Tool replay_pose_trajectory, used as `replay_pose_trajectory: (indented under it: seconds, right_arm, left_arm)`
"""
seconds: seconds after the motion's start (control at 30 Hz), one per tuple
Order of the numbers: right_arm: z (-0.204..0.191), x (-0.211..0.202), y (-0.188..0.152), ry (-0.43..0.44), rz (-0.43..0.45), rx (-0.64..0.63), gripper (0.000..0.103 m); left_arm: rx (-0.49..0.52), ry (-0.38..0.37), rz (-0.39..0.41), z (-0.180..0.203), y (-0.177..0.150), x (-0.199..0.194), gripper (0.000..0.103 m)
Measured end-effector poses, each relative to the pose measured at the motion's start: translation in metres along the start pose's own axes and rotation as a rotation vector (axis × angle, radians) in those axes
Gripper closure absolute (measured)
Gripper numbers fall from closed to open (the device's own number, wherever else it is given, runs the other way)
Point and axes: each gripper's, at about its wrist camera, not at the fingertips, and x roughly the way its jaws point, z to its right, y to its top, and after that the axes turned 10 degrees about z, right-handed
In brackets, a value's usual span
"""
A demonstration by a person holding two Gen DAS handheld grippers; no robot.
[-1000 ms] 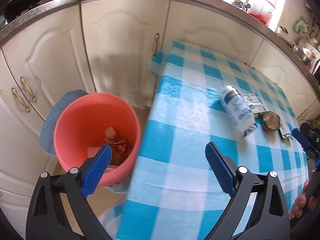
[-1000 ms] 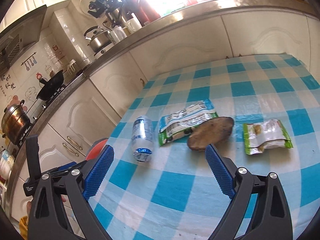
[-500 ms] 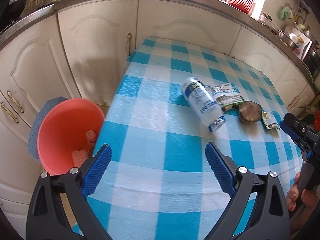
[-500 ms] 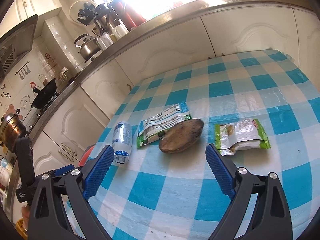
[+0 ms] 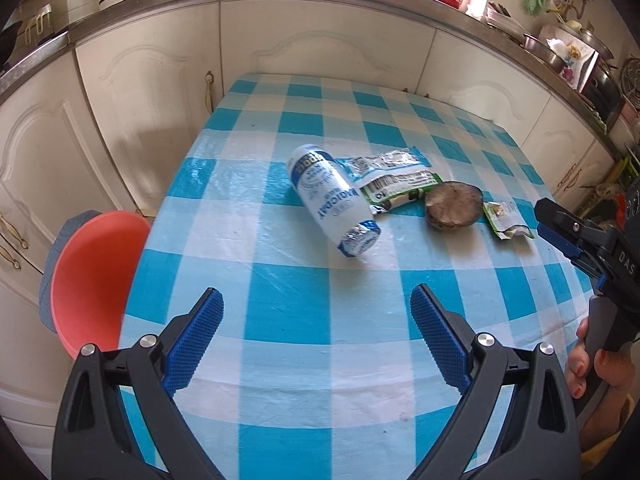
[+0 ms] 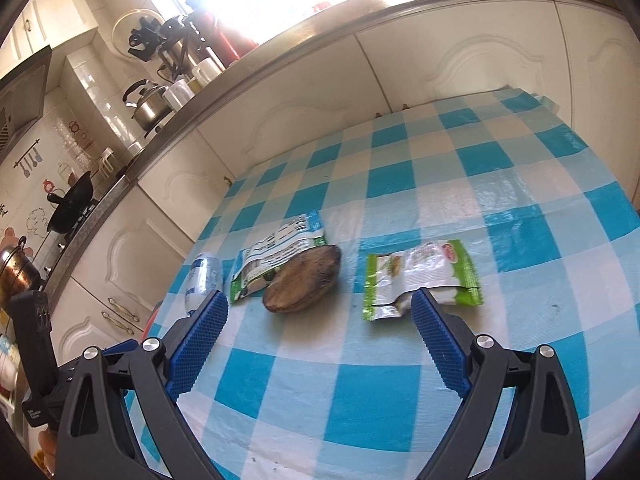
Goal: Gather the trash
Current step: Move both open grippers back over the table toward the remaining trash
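Bottle (image 5: 333, 202) lies on checked table (image 5: 288, 308), cap end toward left gripper (image 5: 316, 320), straight ahead, nearer than right gripper (image 6: 318, 320). Both spread wide, empty. Bucket (image 5: 90, 284) left.

Each tool is showing black moulded arms with triangular cut-outs, silver round screw heads at the pivots, and blue cross-hatched grip pads lining the fingers: the left tool (image 5: 316, 332) in its own camera, the right tool (image 6: 318, 328) in its own. Seen from the left camera, the right tool's black body is carrying white letters reading "DAS" above a grey handle. The person's hand (image 5: 596, 372) wrapping that handle is wearing reddish-orange nail polish, with a yellow sleeve edge showing below.
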Motion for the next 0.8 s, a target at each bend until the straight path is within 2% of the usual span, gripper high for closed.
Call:
replay_pose_trajectory:
  seconds: [0.73,0.77,0.8]
  right_arm:
    - [0.046,0.034,0.008,-0.205,-0.134,-0.117,0.011]
    - [0.046,0.035,0.009,-0.209,-0.135,-0.123,0.011]
    - [0.046,0.036,0.010,-0.212,-0.136,-0.128,0.019]
  left_arm:
    - [0.085,-0.090,-0.031,0.050,-0.004,0.017,0.008]
    - [0.087,-0.094,-0.033,0.052,-0.005,0.018,0.008]
    - [0.089,-0.097,-0.034,0.054,-0.005,0.018,0.008]
